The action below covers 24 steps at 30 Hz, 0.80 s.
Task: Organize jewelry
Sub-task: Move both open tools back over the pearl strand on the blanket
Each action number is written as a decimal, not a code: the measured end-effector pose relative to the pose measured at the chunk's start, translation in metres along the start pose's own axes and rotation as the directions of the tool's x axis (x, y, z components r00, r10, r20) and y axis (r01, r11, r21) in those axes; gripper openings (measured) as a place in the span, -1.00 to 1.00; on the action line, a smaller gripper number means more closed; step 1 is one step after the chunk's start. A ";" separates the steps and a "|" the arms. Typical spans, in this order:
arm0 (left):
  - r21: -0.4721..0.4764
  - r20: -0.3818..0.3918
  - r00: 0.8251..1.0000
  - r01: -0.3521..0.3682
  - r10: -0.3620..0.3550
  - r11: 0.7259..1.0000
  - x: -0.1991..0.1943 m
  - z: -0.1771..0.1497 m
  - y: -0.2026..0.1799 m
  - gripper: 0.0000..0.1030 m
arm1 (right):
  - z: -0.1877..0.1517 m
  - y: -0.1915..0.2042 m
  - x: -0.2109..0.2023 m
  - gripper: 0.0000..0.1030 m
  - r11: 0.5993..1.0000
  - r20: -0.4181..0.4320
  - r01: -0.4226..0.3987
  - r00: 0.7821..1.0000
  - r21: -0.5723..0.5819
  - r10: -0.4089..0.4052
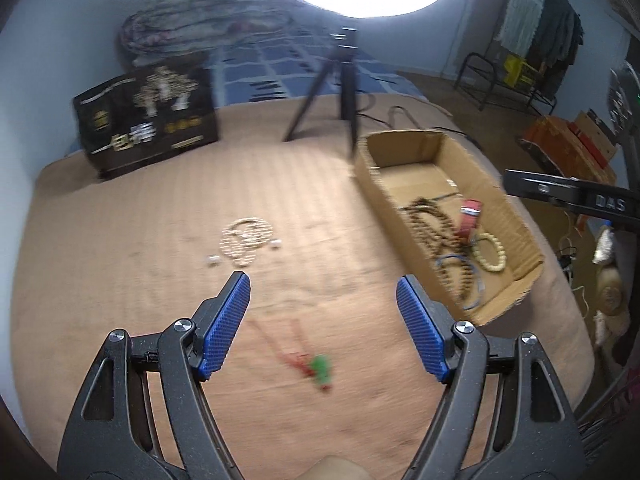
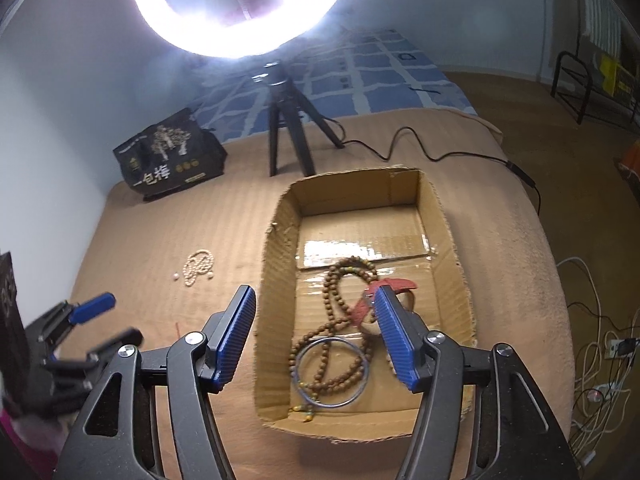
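Left tool [image 1: 323,280]: pads apart, nothing between them, hovering over the tan bed cover [image 1: 120,264].
- Cream bead necklace [image 1: 246,242], coiled on the cover just ahead of the left pad; two small white beads beside it.
- Green pendant on red cord [image 1: 320,368], blurred, on the cover below and between the pads.
- Black printed bag [image 1: 146,114], far ahead, to the left.

Right tool [image 2: 316,294]: pads apart, gripping nothing, above the cardboard box [image 2: 276,280].
- Brown bead strand [image 2: 334,320], in the box, between the pads.
- Blue bangle [image 2: 332,372], lying over the strand, nearer the tool.
- Red strap [image 2: 394,284], just beyond the right pad's tip.
- Tripod [image 2: 286,128], far ahead.
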State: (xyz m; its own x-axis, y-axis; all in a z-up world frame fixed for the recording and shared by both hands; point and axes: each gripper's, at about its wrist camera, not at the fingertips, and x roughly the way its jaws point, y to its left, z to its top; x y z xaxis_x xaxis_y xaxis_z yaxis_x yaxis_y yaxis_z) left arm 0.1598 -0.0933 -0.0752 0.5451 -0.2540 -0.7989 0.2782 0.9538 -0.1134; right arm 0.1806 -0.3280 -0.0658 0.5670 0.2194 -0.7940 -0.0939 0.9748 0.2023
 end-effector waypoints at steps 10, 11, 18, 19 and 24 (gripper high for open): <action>-0.105 -0.007 0.998 -0.060 0.059 0.993 -0.009 -0.016 0.075 0.51 | -0.014 0.044 0.007 0.19 0.995 -0.033 -0.037 0.999 -0.098 0.034; -0.115 -0.005 0.998 -0.061 0.061 0.991 -0.009 -0.018 0.082 0.51 | -0.016 0.048 0.009 0.19 0.993 -0.040 -0.041 0.999 -0.109 0.037; -0.110 -0.019 0.998 -0.061 0.059 0.992 -0.001 -0.025 0.099 0.51 | -0.031 0.078 0.025 0.19 0.983 -0.102 -0.075 0.993 -0.170 0.058; -0.105 -0.020 0.998 -0.060 0.058 0.993 0.000 -0.026 0.100 0.51 | -0.032 0.081 0.028 0.19 0.981 -0.111 -0.079 0.992 -0.176 0.060; -0.068 -0.031 0.998 -0.061 0.059 0.996 0.007 -0.031 0.105 0.51 | -0.024 0.090 0.042 0.19 0.982 -0.132 -0.096 0.988 -0.161 0.075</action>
State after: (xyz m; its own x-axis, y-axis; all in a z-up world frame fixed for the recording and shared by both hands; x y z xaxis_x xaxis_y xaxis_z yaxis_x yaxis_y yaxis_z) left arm 0.1681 0.0096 -0.1116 0.5356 -0.1923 -0.8223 0.1897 0.9762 -0.1047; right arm 0.1762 -0.2299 -0.0950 0.4450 0.2951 -0.8455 -0.2788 0.9429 0.1823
